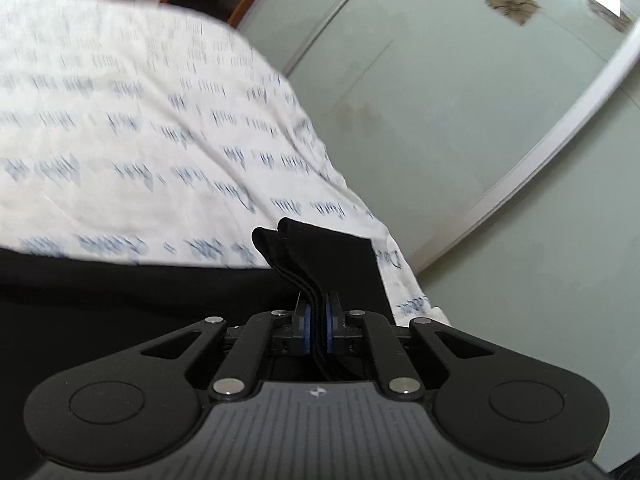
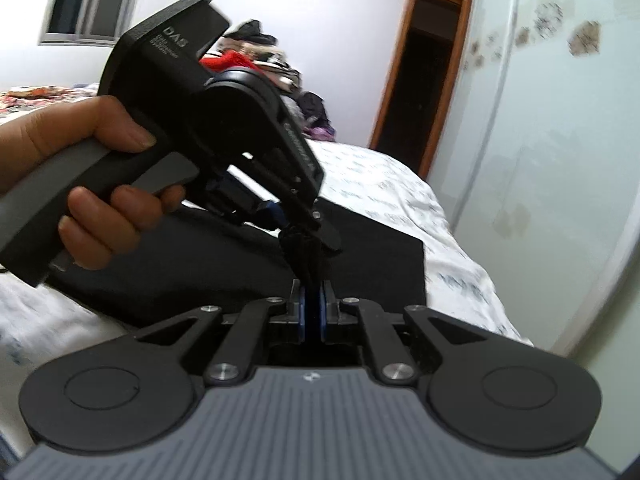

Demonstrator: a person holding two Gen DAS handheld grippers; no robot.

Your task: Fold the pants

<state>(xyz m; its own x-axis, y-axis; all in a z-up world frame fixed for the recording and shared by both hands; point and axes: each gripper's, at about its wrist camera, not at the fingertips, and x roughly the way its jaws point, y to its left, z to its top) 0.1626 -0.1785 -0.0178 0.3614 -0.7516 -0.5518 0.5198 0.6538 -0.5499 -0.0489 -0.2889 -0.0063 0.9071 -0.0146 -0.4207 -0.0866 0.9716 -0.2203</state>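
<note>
- The black pants point(image 2: 360, 248) lie spread on a bed whose white sheet point(image 1: 140, 120) carries rows of blue script; the bed serves as the landmark here.
- In the left wrist view the left gripper point(image 1: 316, 320) is clamped on a bunched, several-layered edge of the pants, the dark fabric squeezed between its blue pads point(image 1: 307, 320) and poking out beyond them over the bed.
- The rest of the pants fills the lower left of that view as a dark sheet lying on the bed, and a flat strip of the fabric reaches toward the bed's right edge.
- In the right wrist view the right gripper point(image 2: 312, 312) is likewise pressed together on a twisted bunch of the same black fabric, which rises out of its blue pads.
- Just above that bunch, over the bed, the left gripper appears again, its fingertips pinching the top of the same gathered fabric, so both tools grip close together.
- A hand point(image 2: 80, 168) wraps the grey handle of the left gripper, a finger on the trigger.
- Beside the bed on its right stands a pale green wardrobe door point(image 1: 460, 120) with a white frame.
- Beyond the far end of the bed is a wooden-framed doorway point(image 2: 424, 80) and a pile of clothes point(image 2: 256, 52), blurred.
</note>
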